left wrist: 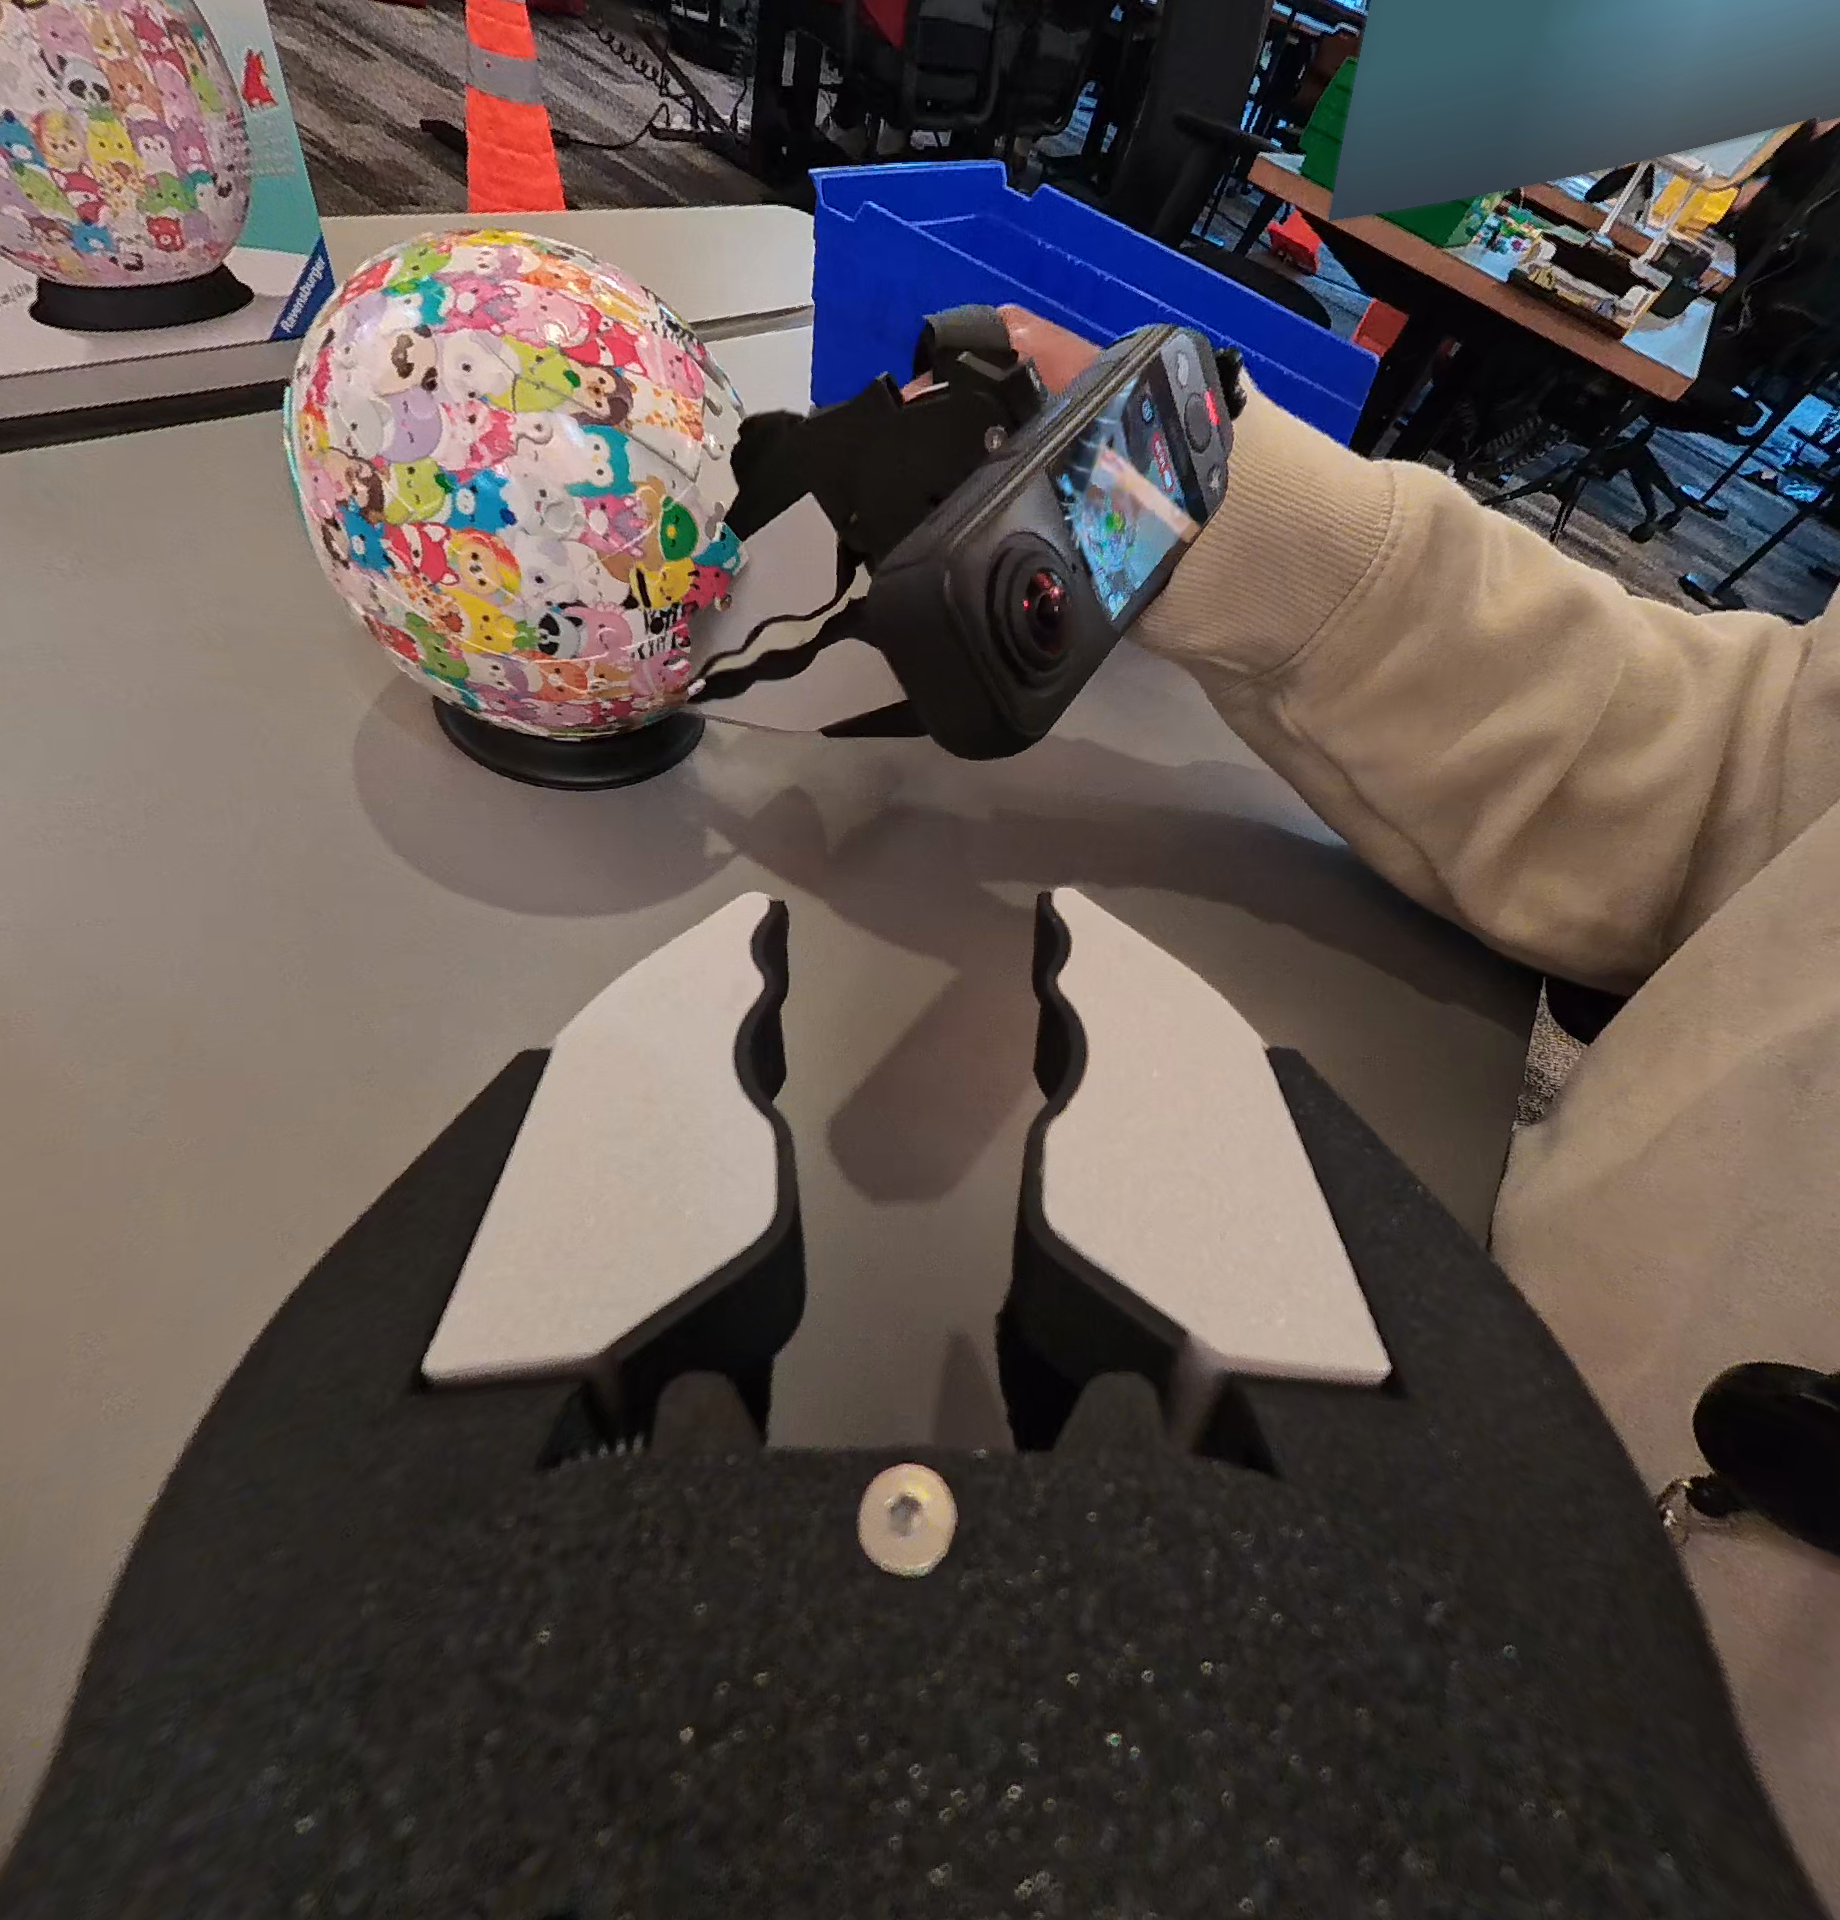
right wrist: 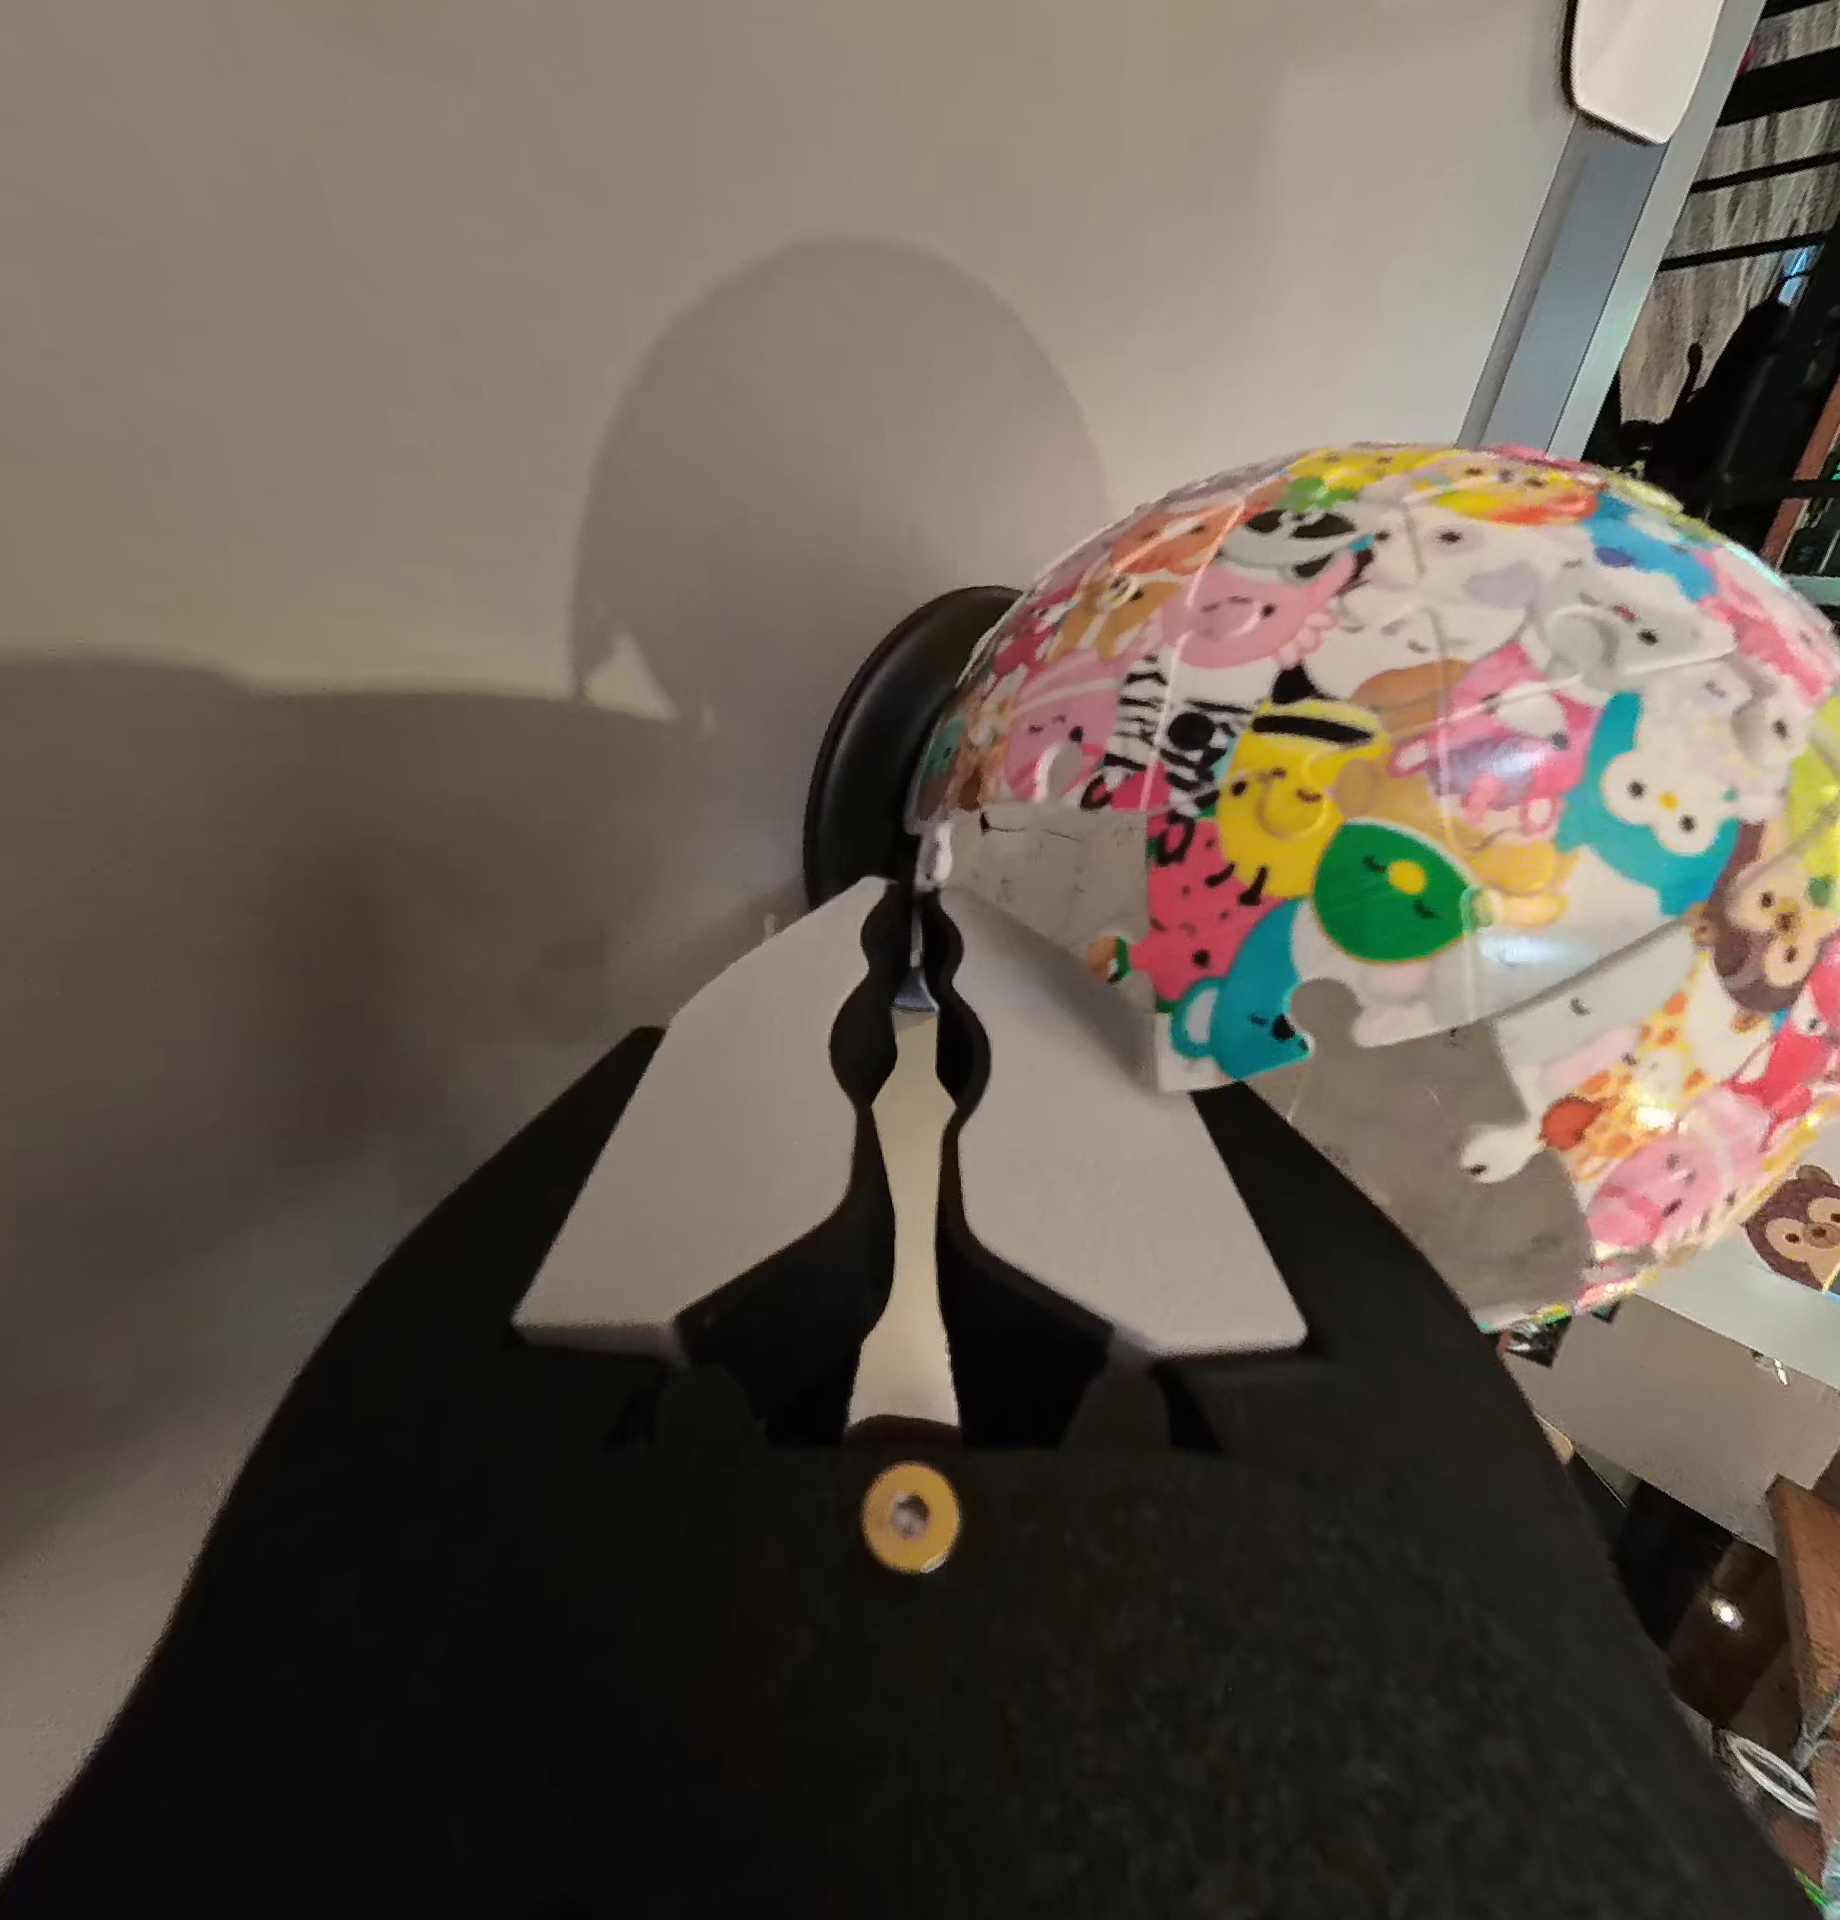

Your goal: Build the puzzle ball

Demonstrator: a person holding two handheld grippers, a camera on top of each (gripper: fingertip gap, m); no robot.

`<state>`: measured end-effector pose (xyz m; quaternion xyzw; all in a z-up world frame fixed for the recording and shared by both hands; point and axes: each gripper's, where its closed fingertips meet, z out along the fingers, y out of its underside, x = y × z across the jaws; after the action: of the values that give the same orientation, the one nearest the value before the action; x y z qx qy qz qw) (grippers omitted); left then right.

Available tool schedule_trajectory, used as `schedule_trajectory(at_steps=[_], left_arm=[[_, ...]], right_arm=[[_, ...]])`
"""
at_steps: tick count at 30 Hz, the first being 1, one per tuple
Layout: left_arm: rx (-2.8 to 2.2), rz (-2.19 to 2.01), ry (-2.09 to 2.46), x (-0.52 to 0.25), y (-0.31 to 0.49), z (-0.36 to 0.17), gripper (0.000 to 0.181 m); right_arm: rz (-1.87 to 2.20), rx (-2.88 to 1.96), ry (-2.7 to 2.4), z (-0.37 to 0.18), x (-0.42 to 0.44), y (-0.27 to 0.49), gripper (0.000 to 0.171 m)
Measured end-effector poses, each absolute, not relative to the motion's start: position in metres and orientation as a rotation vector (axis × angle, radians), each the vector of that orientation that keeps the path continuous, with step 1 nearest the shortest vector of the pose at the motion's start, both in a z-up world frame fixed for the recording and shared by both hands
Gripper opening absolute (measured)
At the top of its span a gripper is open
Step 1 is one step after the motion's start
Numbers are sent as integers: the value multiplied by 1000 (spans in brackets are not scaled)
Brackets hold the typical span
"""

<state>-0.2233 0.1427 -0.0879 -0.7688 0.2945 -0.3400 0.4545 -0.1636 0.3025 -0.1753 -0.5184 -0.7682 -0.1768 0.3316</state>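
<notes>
Nearly built: puzzle ball [left wrist: 511, 478] seated on a black ring stand [left wrist: 573, 743] on the grey tabletop [left wrist: 168, 935], ahead and to the left of the left tongs [left wrist: 911, 935], touching the tips of the right tongs [right wrist: 911, 920]. Left tongs spread wide, holding nothing, hovering low over bare tabletop, well apart from the ball. Right tongs pressed nearly together on a thin curved puzzle piece [right wrist: 921, 935], seen edge-on between the wavy pads, its far end right at the rim of an open gap [right wrist: 1051, 883] in the shell, low on the side near the stand. A second patch of missing pieces apparently further round the shell, just right of the right tongs. Probably light and hollow: a thin shell of interlocking plastic pieces, glossy, so slippery under hard pads and prone to rolling off the shallow stand under any sideways push. Stiff enough piece by piece, but seams likely to pop if squeezed or pressed hard next to the open gap. Best taken by steadying rather than gripping: left tongs laid against the far side of the shell, opposite the gap, over finished area. Piece best kept pinched near its rear edge, tabs free for seating. Behind the ball, the printed puzzle box [left wrist: 116, 177], and beyond the right tongs a blue bin [left wrist: 999, 270].
</notes>
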Motion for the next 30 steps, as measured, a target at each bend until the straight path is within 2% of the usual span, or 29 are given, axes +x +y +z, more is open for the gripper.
schedule_trajectory(at_steps=[15,20,25,30], left_arm=[[-1893,-842,720,-224,143,-86,45],[-1894,-844,720,-224,142,-86,45],[-1892,-839,717,-225,142,-85,45],[-1897,-843,714,-225,141,-86,45]], right_arm=[[-491,-1334,-2020,-178,-158,300,3],[-470,-1332,-2012,-175,-157,295,13],[-341,-1376,-1991,-176,-151,274,17],[15,-1596,-1724,-166,-137,260,17]])
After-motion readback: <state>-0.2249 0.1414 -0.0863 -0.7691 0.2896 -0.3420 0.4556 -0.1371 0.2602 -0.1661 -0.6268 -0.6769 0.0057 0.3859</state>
